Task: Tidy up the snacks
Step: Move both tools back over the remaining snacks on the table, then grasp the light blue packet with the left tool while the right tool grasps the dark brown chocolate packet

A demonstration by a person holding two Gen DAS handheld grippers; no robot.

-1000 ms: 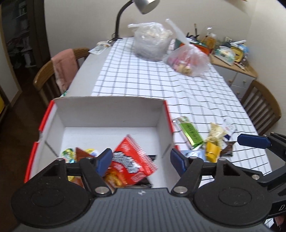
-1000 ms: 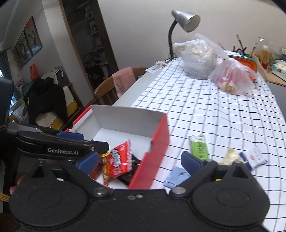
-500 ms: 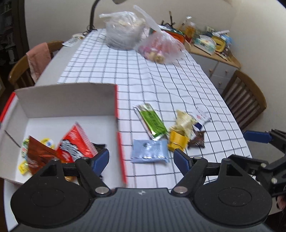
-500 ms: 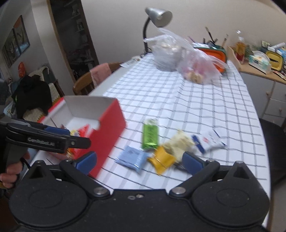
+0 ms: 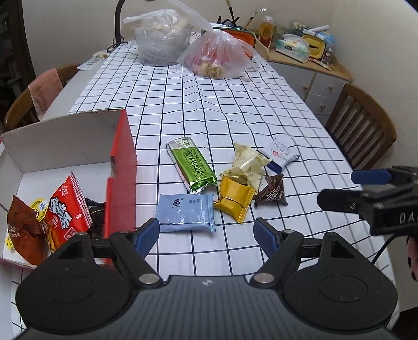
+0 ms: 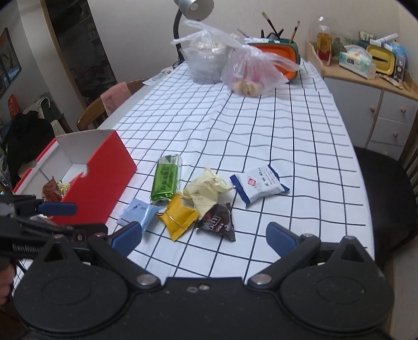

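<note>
On the checked tablecloth (image 5: 235,109), six loose snack packets lie in a cluster just ahead of both grippers. Left gripper (image 5: 207,234): jaws spread wide, nothing between them; the pale blue packet (image 5: 186,212) lies just beyond its fingertips, roughly centred in the gap. Right gripper (image 6: 203,239): jaws likewise spread, empty; the dark brown triangular packet (image 6: 216,221) and yellow packet (image 6: 179,217) lie just ahead of the gap, not touched. Behind these: green bar (image 5: 192,163), cream packet (image 5: 247,163), white-and-blue packet (image 6: 258,185) furthest right, slightly apart from the rest.

Red box (image 5: 122,167) stands open, left of the cluster, near but not touching the blue packet.

Left wrist view only: box interior, with a red crisp-type bag (image 5: 69,209) and a brown bag (image 5: 23,230) inside, leaning against the near corner. Right wrist view shows the box's red outer wall (image 6: 96,183) and only a sliver of contents; it alone shows the lamp head (image 6: 193,7) and dark seat (image 6: 386,188) on the right. Each view catches the other gripper at its edge.
</note>
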